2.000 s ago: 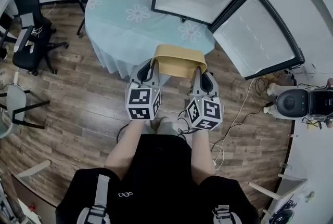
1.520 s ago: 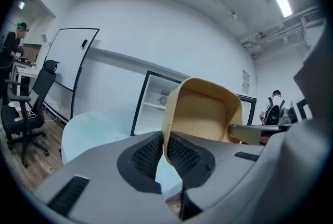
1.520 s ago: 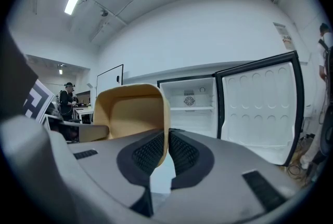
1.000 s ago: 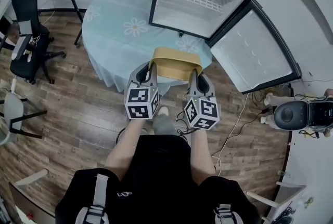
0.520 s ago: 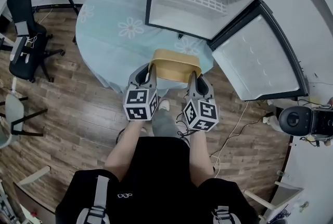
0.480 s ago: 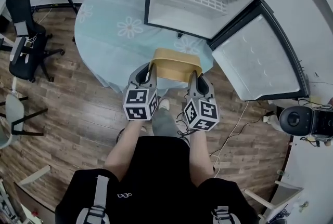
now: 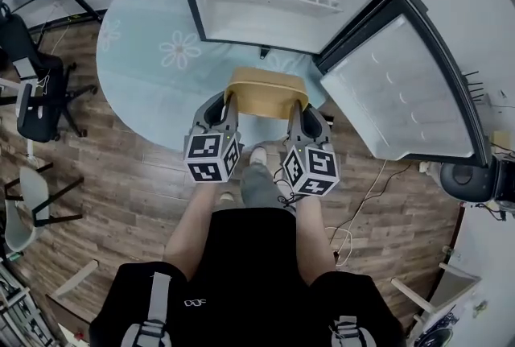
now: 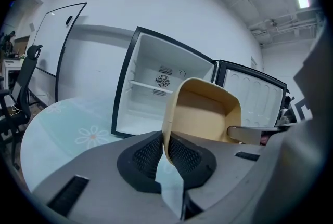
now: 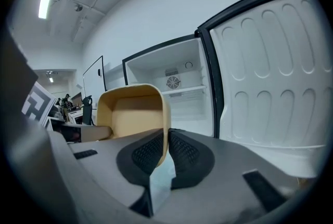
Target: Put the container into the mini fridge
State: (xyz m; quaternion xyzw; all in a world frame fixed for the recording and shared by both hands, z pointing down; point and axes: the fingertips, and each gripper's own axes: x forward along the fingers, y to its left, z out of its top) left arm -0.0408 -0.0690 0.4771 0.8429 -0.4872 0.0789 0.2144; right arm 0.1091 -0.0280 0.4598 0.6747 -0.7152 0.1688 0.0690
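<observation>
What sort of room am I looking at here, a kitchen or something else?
Probably an office or lab, not a kitchen: an office chair on the wood floor, what looks like a whiteboard, and the open mini fridge sitting on a cloth-covered round table.

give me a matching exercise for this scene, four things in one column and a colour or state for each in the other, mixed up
Column one:
1. container
2. mini fridge door
3. tablecloth
4. office chair

Column two:
A. pale blue with a daisy print
B. black, standing on the wood floor at the left
C. tan, clamped on opposite walls by the left gripper and the right gripper
D. swung wide open, white on the inside

Pairs: 1-C, 2-D, 3-A, 4-B
</observation>
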